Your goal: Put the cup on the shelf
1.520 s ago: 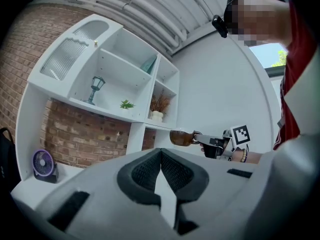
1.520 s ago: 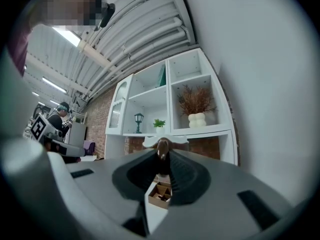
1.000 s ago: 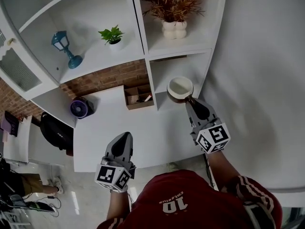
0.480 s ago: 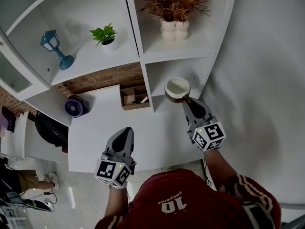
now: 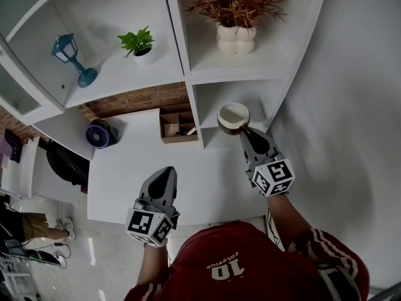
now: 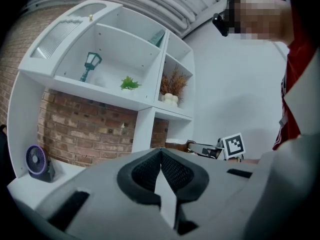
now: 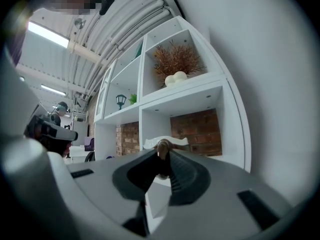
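The right gripper [image 5: 246, 130] had its jaws part way shut, pinching the brown handle of the cup [image 5: 234, 116]. In the right gripper view the handle sat tight between the two dark pads [image 7: 177, 169], and the cup's white rim poked up just behind them. The left gripper [image 5: 166, 171] held nothing. Its jaws were closed together, tip to tip, over the white desk [image 5: 131, 174].

The cup was at the front of the low right box of the shelf [image 5: 194, 74], right under the box with the dry plant in a white vase [image 5: 237, 36]. No view showed if the cup's bottom touched the shelf.

The head view looked down into the cup and showed that it was white inside. It also showed a small wooden box [image 5: 178, 125] just left of the cup, and a purple fan [image 5: 98, 133] further left by the brick wall. The left gripper view saw the cup [image 6: 175, 145] from the side, with the right gripper [image 6: 210, 150] beside it. Only the right gripper view showed the red bricks at the back of the box where the cup was. A blue lamp [image 5: 69, 52] and a small green plant [image 5: 139, 42] stood up on the wide shelf.
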`<move>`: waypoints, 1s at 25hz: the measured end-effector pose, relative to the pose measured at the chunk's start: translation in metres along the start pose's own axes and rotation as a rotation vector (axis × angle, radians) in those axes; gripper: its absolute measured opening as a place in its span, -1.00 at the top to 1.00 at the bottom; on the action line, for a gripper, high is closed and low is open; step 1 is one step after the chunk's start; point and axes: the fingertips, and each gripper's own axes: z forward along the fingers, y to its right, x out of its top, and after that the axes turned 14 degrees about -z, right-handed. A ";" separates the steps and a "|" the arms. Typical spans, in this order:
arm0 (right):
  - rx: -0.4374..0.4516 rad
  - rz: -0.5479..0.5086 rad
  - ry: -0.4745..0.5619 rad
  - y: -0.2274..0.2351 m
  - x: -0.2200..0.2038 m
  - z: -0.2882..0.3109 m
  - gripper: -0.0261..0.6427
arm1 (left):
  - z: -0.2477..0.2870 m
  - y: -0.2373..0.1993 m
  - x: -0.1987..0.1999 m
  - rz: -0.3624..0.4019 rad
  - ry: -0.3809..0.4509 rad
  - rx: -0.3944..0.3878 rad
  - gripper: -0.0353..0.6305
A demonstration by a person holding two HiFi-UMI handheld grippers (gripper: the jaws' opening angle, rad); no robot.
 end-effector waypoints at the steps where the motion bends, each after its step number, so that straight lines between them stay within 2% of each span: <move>1: 0.003 -0.001 0.000 0.001 -0.002 0.002 0.78 | 0.003 0.001 0.001 0.002 0.002 0.000 0.89; 25: 0.007 0.007 -0.041 0.029 -0.044 0.042 0.77 | 0.033 0.003 -0.011 0.025 -0.057 0.019 0.89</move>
